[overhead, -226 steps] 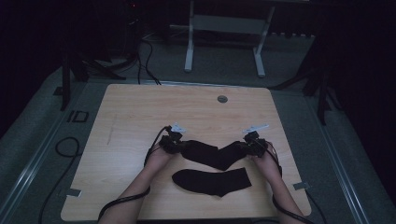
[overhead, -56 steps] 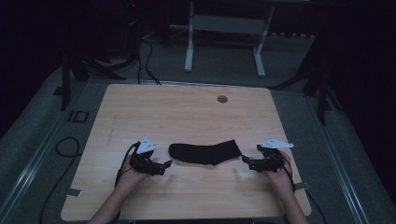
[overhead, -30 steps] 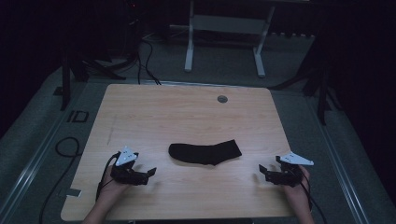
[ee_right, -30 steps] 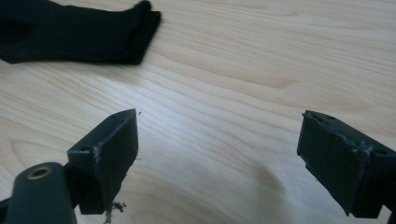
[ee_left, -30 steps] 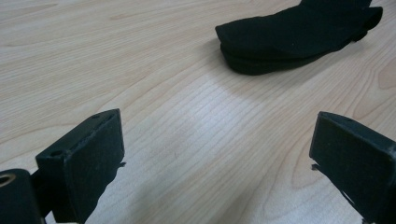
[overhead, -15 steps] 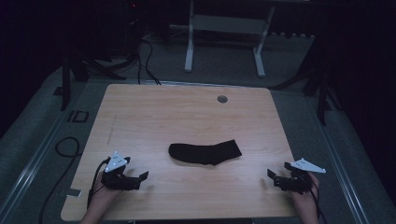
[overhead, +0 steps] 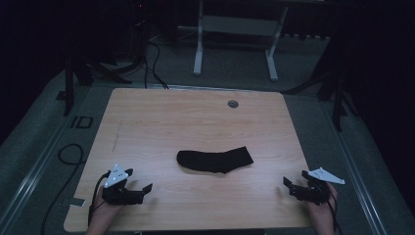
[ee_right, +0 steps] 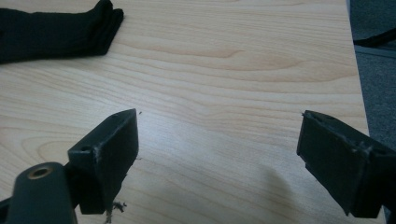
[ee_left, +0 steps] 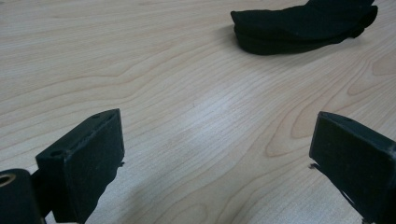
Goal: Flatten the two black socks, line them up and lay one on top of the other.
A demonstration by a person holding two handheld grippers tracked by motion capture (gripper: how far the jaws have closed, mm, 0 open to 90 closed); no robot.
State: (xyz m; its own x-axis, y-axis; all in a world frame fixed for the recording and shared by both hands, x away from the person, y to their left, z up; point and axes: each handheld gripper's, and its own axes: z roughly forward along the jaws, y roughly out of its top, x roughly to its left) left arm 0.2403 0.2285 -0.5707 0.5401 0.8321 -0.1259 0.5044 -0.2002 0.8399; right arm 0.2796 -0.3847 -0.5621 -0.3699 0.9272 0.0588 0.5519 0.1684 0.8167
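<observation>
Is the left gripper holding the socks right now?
No, in the left gripper view the left gripper has its jaws spread wide over bare wood, and the black socks lie apart, farther up the table.

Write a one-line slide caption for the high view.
Black socks lie stacked mid-table, with the open left gripper and open right gripper apart near the front corners.

the socks (overhead: pixel 215 160) lie one on the other near the middle of the worktop (overhead: pixel 161 122), a little toward the person's side. the left claw (overhead: pixel 139 188) sits at the near left corner, the right claw (overhead: pixel 292 185) at the near right edge, each well apart from the socks, which lie between them and farther in. a small round hole (overhead: pixel 233 104) lies behind the socks, near the far edge.
</observation>
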